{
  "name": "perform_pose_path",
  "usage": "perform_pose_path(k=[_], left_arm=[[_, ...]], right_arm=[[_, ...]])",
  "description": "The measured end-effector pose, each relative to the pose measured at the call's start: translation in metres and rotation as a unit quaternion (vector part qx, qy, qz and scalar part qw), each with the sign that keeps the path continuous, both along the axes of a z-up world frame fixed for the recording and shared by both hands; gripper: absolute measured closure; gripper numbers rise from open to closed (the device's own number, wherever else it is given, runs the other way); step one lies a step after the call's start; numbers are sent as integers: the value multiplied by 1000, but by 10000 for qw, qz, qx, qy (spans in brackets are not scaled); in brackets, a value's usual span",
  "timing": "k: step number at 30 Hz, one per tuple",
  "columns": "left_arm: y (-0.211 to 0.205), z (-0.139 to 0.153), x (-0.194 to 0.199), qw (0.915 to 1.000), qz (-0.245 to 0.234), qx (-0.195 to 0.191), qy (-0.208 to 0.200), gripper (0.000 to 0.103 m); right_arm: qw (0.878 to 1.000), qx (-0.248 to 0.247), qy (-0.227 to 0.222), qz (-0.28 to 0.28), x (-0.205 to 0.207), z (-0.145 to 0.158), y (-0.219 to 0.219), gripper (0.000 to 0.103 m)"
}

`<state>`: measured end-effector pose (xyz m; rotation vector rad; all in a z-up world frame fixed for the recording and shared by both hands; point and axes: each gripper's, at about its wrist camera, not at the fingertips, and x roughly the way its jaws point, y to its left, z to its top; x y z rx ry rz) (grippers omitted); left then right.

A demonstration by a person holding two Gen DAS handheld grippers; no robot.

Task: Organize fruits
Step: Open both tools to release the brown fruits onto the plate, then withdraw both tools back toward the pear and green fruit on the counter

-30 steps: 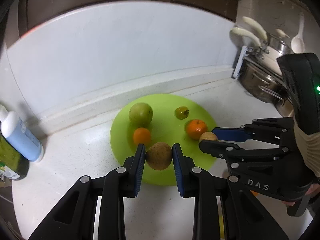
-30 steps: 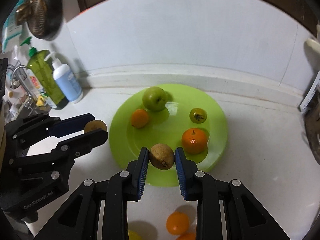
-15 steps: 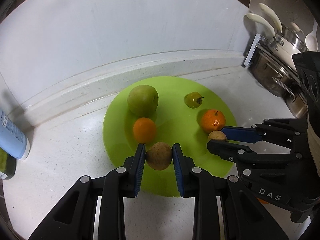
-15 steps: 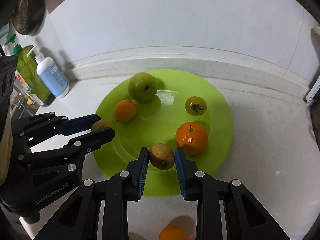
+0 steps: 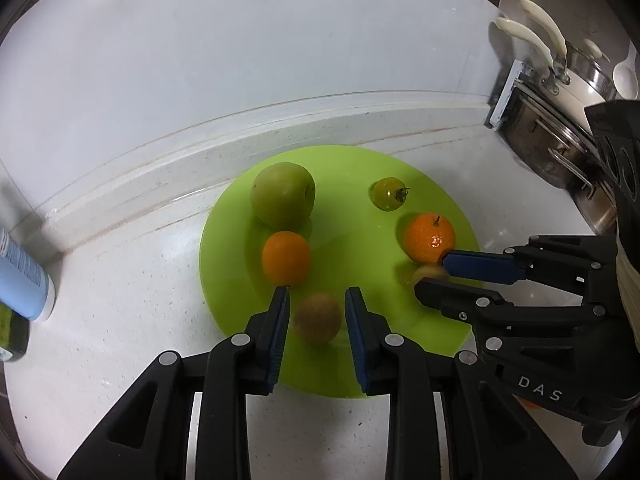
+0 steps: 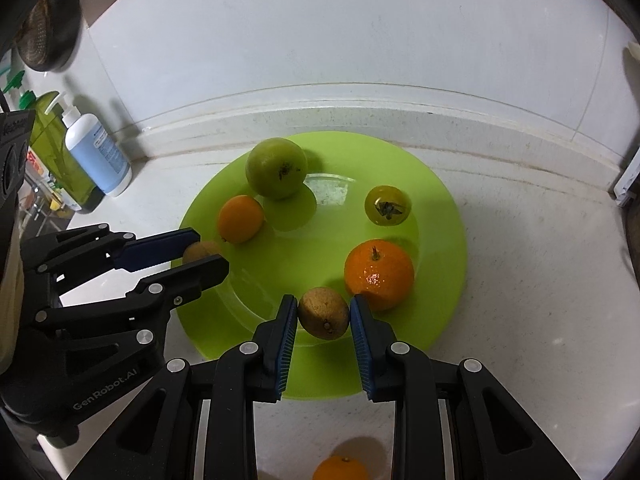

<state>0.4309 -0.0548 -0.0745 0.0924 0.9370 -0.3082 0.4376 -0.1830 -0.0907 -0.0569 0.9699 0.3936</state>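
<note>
My left wrist camera looks forward and steeply down along my left gripper (image 5: 317, 322), close above the near edge of the green plate (image 5: 360, 264), facing the white wall (image 5: 240, 60). My right wrist camera does the same along my right gripper (image 6: 323, 322), equally near. Both views share the plate, the counter (image 6: 540, 280) and the wall, and each catches the other gripper entering from its side.

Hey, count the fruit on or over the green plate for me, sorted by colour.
Orange round citrus fruits: 2
Green fruits: 2, large apple-like one, small tomato-like one
Brown round fruits, one in each gripper: 2
Total: 6
</note>
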Motion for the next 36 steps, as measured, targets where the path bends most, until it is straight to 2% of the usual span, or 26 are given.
perform_pose_path(k=[2, 4, 6, 8, 9, 10, 17, 24, 31, 36], left_arm=[[2, 2, -3, 10000, 69, -3, -46, 72], [5, 6, -9, 9998, 127, -20, -144, 66], [7, 14, -18, 9992, 227, 16, -319, 60], [9, 22, -30, 9982, 325, 26, -508, 45], [10, 26, -36, 9975, 369, 49, -600, 40], [10, 29, -40, 9969, 397, 78, -673, 39], [11, 58, -75, 9902, 676, 231, -1198, 13], [7, 82, -112, 9815, 839, 311, -1694, 6], [3, 95, -138, 9837, 618, 7, -1689, 6], [-4, 102, -159, 9830, 335, 10, -1808, 6]], right_arm=[[10000, 4, 20, -5, -2, 0, 0, 72], [10000, -34, -60, -15, -7, 4, -1, 61], [9996, -131, -243, -93, -14, 9, -4, 60], [9984, -227, -480, -184, -24, 18, -9, 58], [9977, -253, -571, -251, -28, 22, -12, 53], [9963, -274, -735, -337, -35, 28, -15, 46], [9854, -406, -1415, -860, -74, 58, -33, 27], [9734, -434, -1870, -1249, -112, 79, -49, 18], [9643, -349, -2176, -1466, -147, 96, -62, 16], [9620, -248, -2211, -1585, -173, 101, -70, 16]])
